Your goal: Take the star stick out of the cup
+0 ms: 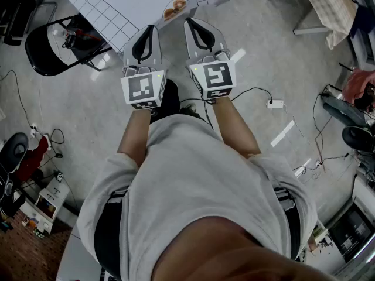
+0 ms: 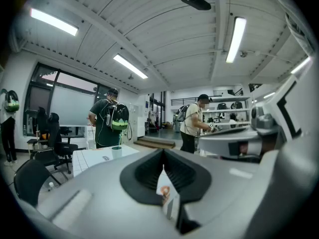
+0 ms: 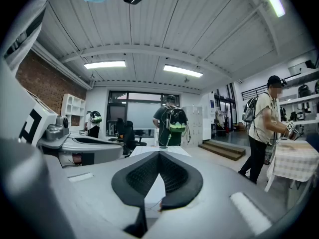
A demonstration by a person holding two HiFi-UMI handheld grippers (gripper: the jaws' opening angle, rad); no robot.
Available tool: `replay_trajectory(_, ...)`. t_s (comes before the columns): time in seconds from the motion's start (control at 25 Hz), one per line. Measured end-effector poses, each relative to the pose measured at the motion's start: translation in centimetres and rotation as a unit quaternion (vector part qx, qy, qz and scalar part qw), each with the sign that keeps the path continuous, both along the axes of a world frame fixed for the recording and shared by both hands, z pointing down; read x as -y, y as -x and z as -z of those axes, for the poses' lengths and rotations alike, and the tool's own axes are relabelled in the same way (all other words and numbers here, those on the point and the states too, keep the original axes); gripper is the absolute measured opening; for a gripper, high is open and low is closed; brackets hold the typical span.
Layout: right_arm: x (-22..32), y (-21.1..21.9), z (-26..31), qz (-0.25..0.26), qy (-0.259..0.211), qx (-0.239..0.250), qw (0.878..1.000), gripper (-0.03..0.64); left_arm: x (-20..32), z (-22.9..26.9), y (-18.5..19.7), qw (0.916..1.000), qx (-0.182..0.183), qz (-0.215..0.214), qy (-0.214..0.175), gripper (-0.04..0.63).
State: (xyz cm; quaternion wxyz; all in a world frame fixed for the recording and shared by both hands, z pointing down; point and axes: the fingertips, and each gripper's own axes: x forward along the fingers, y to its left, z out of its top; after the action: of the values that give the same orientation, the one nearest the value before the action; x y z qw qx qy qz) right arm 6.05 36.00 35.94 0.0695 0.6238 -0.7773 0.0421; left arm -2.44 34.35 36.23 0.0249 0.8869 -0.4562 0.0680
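Observation:
My left gripper (image 1: pixel 150 28) and right gripper (image 1: pixel 189 22) are held side by side in front of the person's chest, both shut with nothing in them. They point at a white gridded table (image 1: pixel 129 4) just ahead. In the left gripper view the shut jaw tips (image 2: pixel 163 151) meet, and a small cup (image 2: pixel 116 152) stands on the far part of the table (image 2: pixel 94 158). A thin green stick seems to rise from the cup; a star is too small to make out. The right gripper view shows its shut tips (image 3: pixel 159 154) and the same cup (image 3: pixel 163 147) far off.
A black chair (image 1: pixel 50 45) stands left of the table. Cables and a power strip (image 1: pixel 274 104) lie on the concrete floor to the right. A cloth-covered table (image 1: pixel 328 4) is at the far right. Two people with backpacks (image 2: pixel 109 123) (image 2: pixel 192 123) stand beyond the table.

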Motion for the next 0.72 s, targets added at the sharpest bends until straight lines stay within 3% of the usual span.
replay_trajectory(0.48, 11.0, 4.7, -3.8, 0.032, 0.031, -0.016, 0.999, 0.002, 9.6, -4.7, 5.4, 0.9974, -0.001, -0.034, 0.064, 0.003)
replay_trajectory(0.72, 14.6, 5.8, -2.1, 0.050, 0.048, -0.018, 0.997, 0.003, 13.3, -3.5, 8.0, 0.9971, 0.008, -0.014, 0.074, 0.003)
